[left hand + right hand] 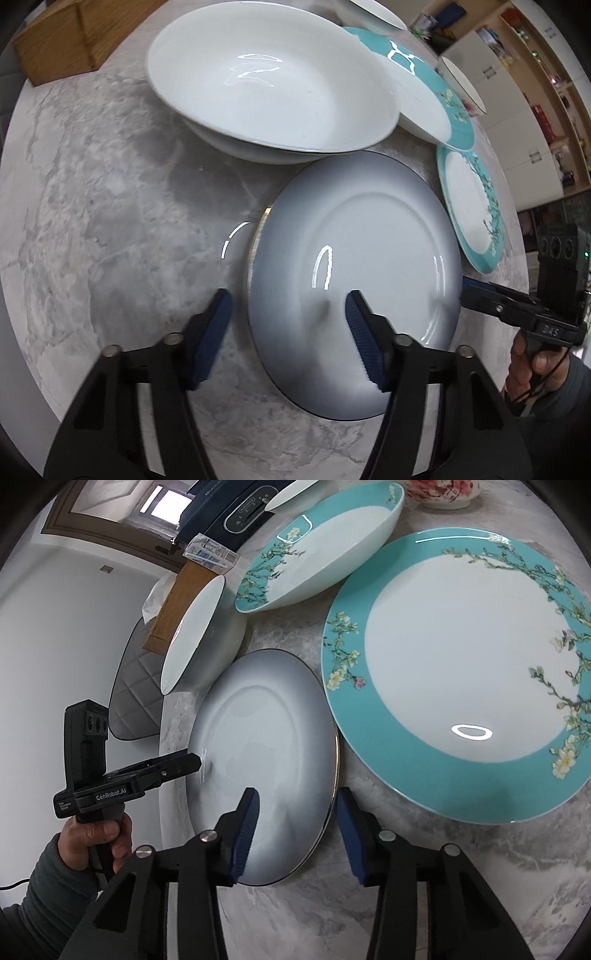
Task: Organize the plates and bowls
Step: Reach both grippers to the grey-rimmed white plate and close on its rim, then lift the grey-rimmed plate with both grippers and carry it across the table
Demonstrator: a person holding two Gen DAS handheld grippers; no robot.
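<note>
From the left wrist view, going left to right: a wooden box point(55, 48) sits at the far left corner of the marbled grey bench point(92, 221). Next come stacked white bowls point(269, 96), upright, the top one tilted slightly on the one beneath. In front of them lies the grey plate point(354, 273), flat and face up; it is round, so it has no long axis and points nowhere. Its glossy face shades from darker grey at the rim to near white in the middle, with a thin dark edge line. The left tongs point(288, 332) straddle its near-left rim, one blue pad outside the rim and one over the plate's face, half spread with a visible gap, not yet pinching. Right of the plate, the right tongs point(469, 291) reach its opposite rim; in their own view they too stand partly spread astride the rim. Further right lie a teal floral bowl point(436, 92) and a teal floral plate point(476, 206).
</note>
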